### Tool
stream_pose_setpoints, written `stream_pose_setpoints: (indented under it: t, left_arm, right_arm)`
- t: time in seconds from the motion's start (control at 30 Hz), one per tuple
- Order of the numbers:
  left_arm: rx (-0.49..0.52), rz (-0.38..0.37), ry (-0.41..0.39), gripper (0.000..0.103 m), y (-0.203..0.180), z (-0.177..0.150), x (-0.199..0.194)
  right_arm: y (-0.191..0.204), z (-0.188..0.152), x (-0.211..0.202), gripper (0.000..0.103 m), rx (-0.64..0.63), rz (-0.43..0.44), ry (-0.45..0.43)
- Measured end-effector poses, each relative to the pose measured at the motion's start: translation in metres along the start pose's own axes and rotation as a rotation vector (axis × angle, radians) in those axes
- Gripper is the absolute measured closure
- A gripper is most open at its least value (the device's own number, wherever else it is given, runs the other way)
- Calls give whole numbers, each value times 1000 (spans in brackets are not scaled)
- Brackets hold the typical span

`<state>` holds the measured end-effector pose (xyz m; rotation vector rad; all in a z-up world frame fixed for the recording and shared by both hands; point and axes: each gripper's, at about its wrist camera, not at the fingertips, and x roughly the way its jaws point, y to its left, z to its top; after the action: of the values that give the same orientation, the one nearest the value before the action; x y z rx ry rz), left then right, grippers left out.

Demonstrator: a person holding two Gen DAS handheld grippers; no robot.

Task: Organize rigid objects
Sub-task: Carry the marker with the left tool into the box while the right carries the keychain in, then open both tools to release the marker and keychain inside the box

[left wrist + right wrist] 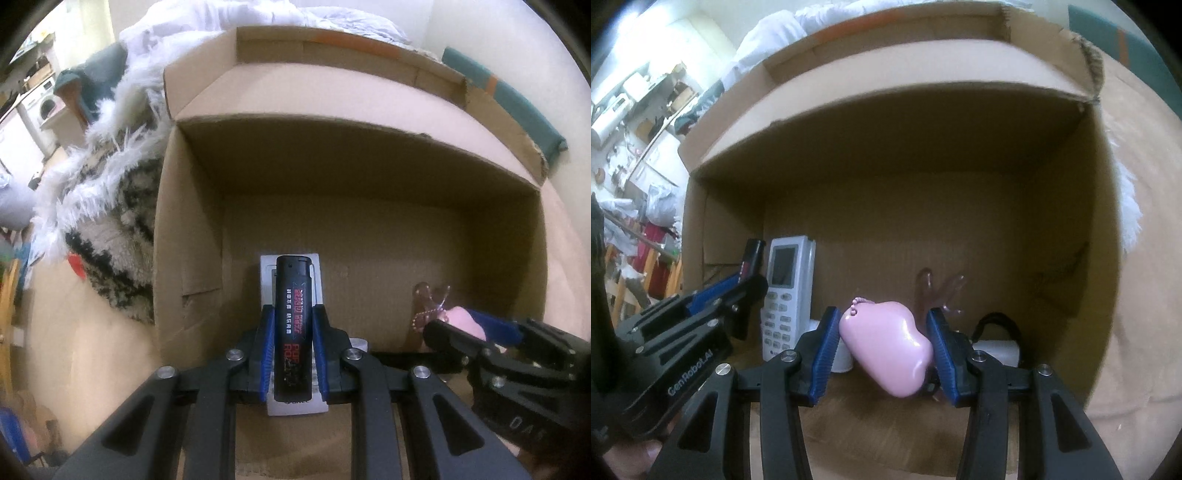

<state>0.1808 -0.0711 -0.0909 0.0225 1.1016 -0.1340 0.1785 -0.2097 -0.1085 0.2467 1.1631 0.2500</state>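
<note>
left tool (pixel 293 343) clamped on black lighter (pixel 293 325), above white remote (pixel 788 295) in cardboard box (pixel 369 177) | right tool (pixel 882 345) gripping pink case (pixel 886 347), low in box near clear clip (pixel 940 291) | advice: set each on bare floor, release gently, avoid stacking

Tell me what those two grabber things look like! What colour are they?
Both are black plastic claws. The left gripper and the right gripper each have two fingers lined with ribbed blue pads, joined by black bars with round silver bolts. White letters on the left one's side read GenRobot.AI. No cables show.
</note>
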Motion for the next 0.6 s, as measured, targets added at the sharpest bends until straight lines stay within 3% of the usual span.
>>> stream_pose_setpoints:
  t: [0.2, 0.6]
  left_arm:
    - [-10, -5, 35, 85, 0, -2, 13]
    - [14, 56, 22, 85, -12, -8, 21]
  right_arm:
    - [-6, -1, 5, 53, 35, -12, 40]
    - [-15, -1, 6, 52, 101, -21, 82]
